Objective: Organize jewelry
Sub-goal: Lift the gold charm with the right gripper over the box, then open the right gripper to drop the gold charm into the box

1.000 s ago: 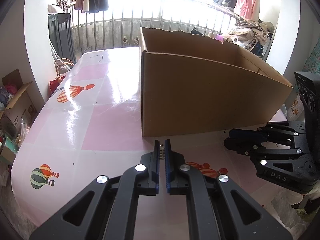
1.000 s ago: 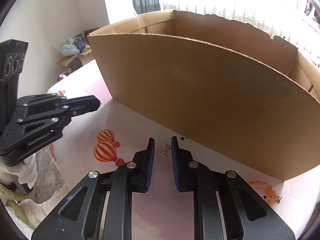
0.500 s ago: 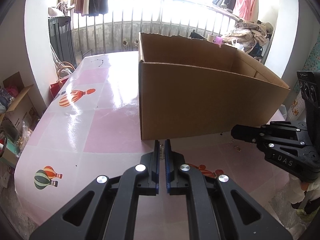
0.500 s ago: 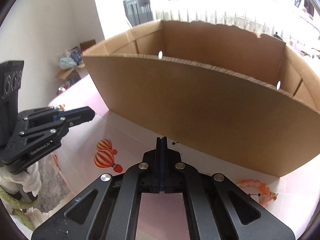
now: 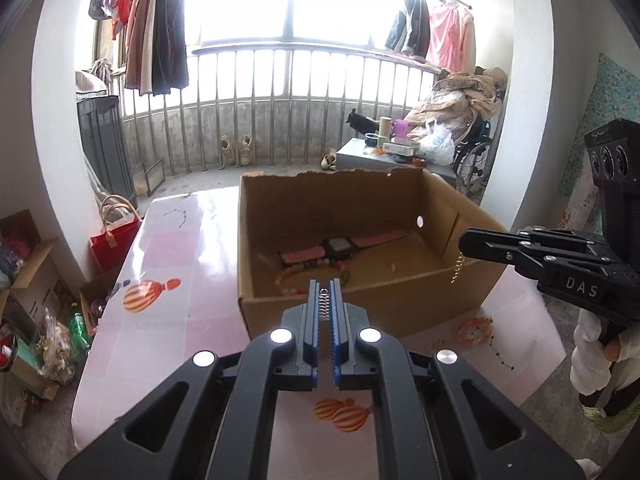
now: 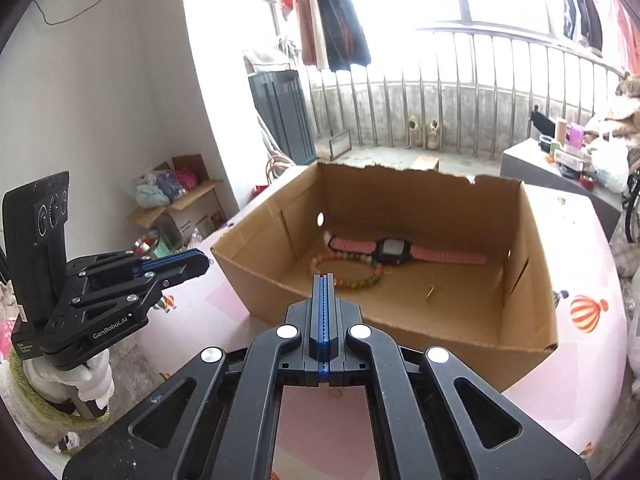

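An open cardboard box [image 5: 360, 308] stands on the pink table and shows in the right wrist view too [image 6: 400, 324]. Inside lie a pink-strapped watch [image 5: 340, 246] [image 6: 394, 250] and a bead bracelet [image 5: 296, 274] [image 6: 352, 278]. My left gripper [image 5: 325, 292] is shut on a small silver spring-like earring [image 5: 324, 304] above the box's near wall. My right gripper [image 6: 323, 280] is shut on a thin gold chain earring, which hangs from its tip in the left wrist view [image 5: 458, 268] over the box's right wall. An orange bead bracelet [image 5: 474, 328] lies on the table outside the box.
The pink table [image 5: 168, 320] has balloon prints. A red bag [image 5: 114, 236] and open cartons with clutter [image 5: 32, 304] stand on the floor at left. A side table with items [image 5: 384, 148], a wheelchair and balcony railing lie beyond.
Both grippers have risen from table level to above the box rim, so its inside now shows. The right gripper shut on the gold earring and lifted it; the left stays shut on its earring.
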Tool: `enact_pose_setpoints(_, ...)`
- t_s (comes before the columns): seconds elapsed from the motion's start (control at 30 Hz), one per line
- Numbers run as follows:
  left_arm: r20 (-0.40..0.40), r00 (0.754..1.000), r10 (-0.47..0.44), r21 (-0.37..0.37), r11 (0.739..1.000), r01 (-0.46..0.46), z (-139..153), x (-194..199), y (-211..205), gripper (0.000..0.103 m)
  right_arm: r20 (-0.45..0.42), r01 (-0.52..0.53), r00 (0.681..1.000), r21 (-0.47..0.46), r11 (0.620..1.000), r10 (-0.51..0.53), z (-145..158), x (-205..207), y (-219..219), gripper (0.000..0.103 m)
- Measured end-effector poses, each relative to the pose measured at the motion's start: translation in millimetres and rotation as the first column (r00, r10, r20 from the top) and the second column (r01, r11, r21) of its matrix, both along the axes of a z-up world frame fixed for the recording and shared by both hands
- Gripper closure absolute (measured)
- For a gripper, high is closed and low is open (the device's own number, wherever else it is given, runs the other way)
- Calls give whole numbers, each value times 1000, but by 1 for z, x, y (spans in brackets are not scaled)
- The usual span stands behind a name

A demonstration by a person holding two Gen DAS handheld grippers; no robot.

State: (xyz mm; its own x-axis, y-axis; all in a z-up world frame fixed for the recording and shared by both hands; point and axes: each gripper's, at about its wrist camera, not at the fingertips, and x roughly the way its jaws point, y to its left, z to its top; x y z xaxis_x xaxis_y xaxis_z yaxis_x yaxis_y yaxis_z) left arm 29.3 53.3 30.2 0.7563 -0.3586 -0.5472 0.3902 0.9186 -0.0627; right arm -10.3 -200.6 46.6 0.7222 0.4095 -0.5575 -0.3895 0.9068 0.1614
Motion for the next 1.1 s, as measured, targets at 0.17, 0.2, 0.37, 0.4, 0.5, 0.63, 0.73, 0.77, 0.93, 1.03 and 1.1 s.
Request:
enact_pose_setpoints(0.17, -8, 997, -74, -30, 997, 74, 20, 33, -24, 99, 27, 30, 999, -19, 999, -29, 22, 23, -13, 103)
enact_pose_setpoints(0.2, -20, 996, -92, -34, 995, 92, 21, 42, -31, 99, 19, 35, 999, -22, 999, -35, 23, 31, -16, 103)
enact_pose_setpoints(0.37, -118, 982, -149, -54, 988, 143, 11, 89, -64, 99, -57, 66, 996, -33, 997, -68, 13, 68, -36, 103)
enact_pose_setpoints(0.4, -142, 977, -157, -57, 987, 150, 7, 97, -73, 99, -79, 63, 995, -27, 998, -65, 9, 75, -40, 103)
enact_pose_setpoints(0.5, -205, 966, -157, -44, 987, 152, -9, 120, -90, 99, -135, 79, 987, -44, 996, -84, -3, 93, -50, 103)
enact_pose_setpoints(0.63, -253, 955, -156, -32, 988, 152, -23, 135, -105, 99, -177, 82, 980, -59, 995, -91, -15, 107, -60, 103)
enact_pose_setpoints(0.73, -281, 948, -151, -19, 988, 152, -30, 143, -115, 98, -197, 89, 975, -62, 994, -99, -21, 114, -66, 100)
enact_pose_setpoints(0.77, -287, 946, -152, -19, 988, 153, -31, 144, -117, 98, -199, 91, 975, -63, 994, -102, -22, 115, -68, 100)
enact_pose_setpoints(0.93, -304, 942, -142, -9, 989, 146, -36, 150, -123, 88, -204, 99, 973, -65, 993, -110, -26, 119, -72, 91)
enact_pose_setpoints(1.03, -301, 944, -135, -15, 990, 137, -33, 149, -122, 79, -195, 107, 974, -64, 992, -118, -25, 119, -74, 85)
enact_pose_setpoints(1.1, -298, 946, -128, -12, 991, 130, -32, 149, -121, 73, -188, 117, 974, -54, 992, -125, -23, 118, -77, 83)
